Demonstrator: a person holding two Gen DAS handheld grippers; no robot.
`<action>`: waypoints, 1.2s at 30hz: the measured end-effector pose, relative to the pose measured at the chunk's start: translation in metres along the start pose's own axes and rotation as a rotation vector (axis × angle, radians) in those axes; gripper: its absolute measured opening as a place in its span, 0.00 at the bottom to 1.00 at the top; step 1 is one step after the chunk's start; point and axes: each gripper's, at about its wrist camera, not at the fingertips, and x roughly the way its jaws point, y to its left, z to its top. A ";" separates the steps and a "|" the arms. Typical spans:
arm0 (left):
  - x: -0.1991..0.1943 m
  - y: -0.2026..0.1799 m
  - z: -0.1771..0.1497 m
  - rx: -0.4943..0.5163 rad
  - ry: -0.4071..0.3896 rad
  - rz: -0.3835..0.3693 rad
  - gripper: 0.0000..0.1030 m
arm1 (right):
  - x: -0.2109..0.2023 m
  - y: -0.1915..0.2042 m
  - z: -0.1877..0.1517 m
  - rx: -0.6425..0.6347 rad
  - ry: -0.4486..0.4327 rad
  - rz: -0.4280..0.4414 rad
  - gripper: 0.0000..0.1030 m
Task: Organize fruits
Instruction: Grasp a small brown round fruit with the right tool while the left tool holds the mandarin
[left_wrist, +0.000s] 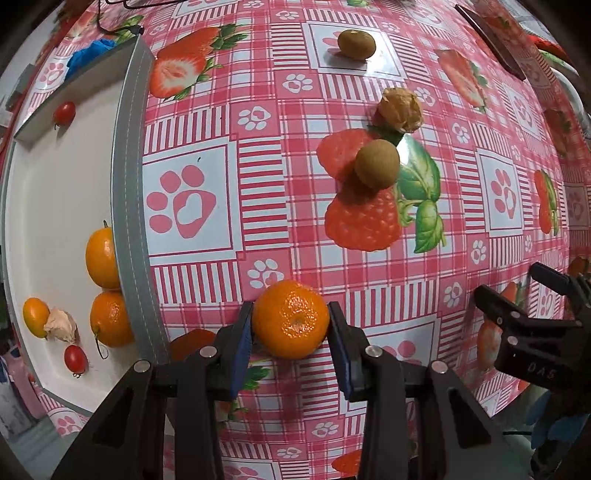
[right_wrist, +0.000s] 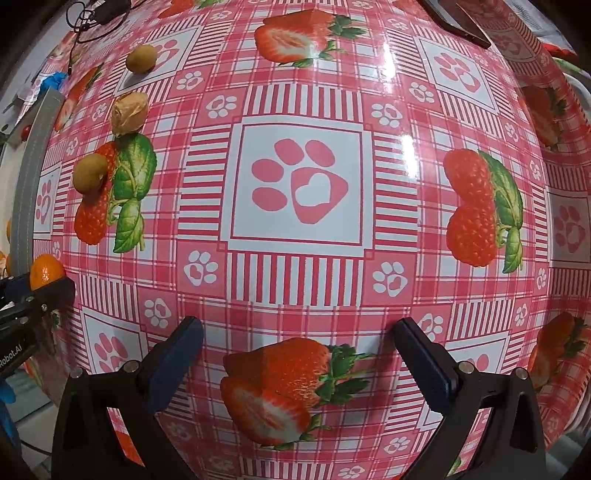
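Left wrist view: left gripper (left_wrist: 290, 326) clamped on a round orange tangerine (left_wrist: 290, 318), blue pads touching both sides, just right of the grey-rimmed white tray (left_wrist: 131, 206) holding more orange fruit. Two brown kiwis (left_wrist: 376, 163) lie farther off on the pink strawberry-print tablecloth (left_wrist: 258, 184). Right gripper (right_wrist: 297, 343) spread wide, empty.

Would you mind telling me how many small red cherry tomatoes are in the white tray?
2, both seen from the left wrist: one cherry tomato near the white tray's far corner, another at its near end beside the oranges. Others may be hidden beyond the frame.
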 end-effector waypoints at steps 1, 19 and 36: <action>0.000 0.001 -0.003 -0.002 0.001 0.000 0.41 | 0.000 0.000 0.001 0.000 0.010 0.000 1.00; -0.007 0.001 0.014 0.003 0.002 -0.003 0.41 | -0.030 0.028 0.098 0.037 0.035 0.098 1.00; -0.008 0.005 0.018 -0.010 0.015 -0.025 0.42 | -0.034 0.126 0.215 -0.133 -0.073 0.106 0.75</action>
